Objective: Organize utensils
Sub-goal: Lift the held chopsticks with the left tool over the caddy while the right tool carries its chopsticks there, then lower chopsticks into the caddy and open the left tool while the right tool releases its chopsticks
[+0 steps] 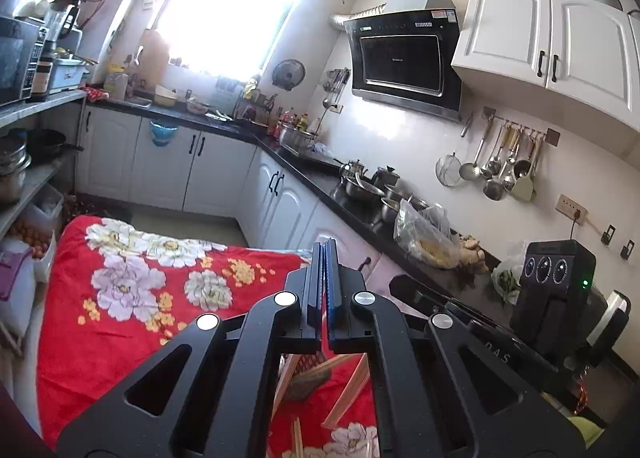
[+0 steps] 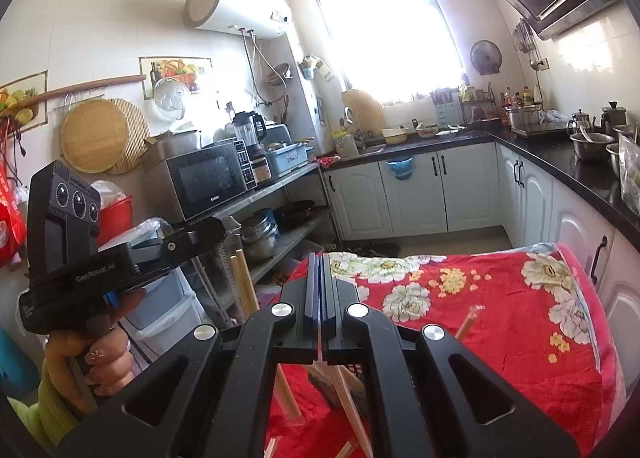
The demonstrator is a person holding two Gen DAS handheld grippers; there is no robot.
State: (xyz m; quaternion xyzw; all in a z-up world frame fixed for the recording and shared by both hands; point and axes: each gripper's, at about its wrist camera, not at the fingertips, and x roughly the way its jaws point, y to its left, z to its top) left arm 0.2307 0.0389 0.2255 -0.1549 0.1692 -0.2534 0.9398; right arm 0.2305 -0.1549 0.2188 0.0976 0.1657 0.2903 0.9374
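Hovering above the red floral-print cloth-covered table (image 1: 120, 338), the left gripper (image 1: 325, 254) and right gripper (image 2: 319, 264) both hold their jaws pressed together, empty, while pale wooden chopsticks (image 1: 346, 394) lie scattered below and behind their fingertips.

Left gripper (image 1: 325, 248) has its jaws pressed together, as does the right gripper (image 2: 319, 260); a hand (image 2: 102, 362) grips the left handle.

left gripper (image 1: 325, 254): jaws closed together, raised above the cloth
chopsticks (image 1: 347, 390): scattered below on red flowered cloth (image 1: 120, 322)
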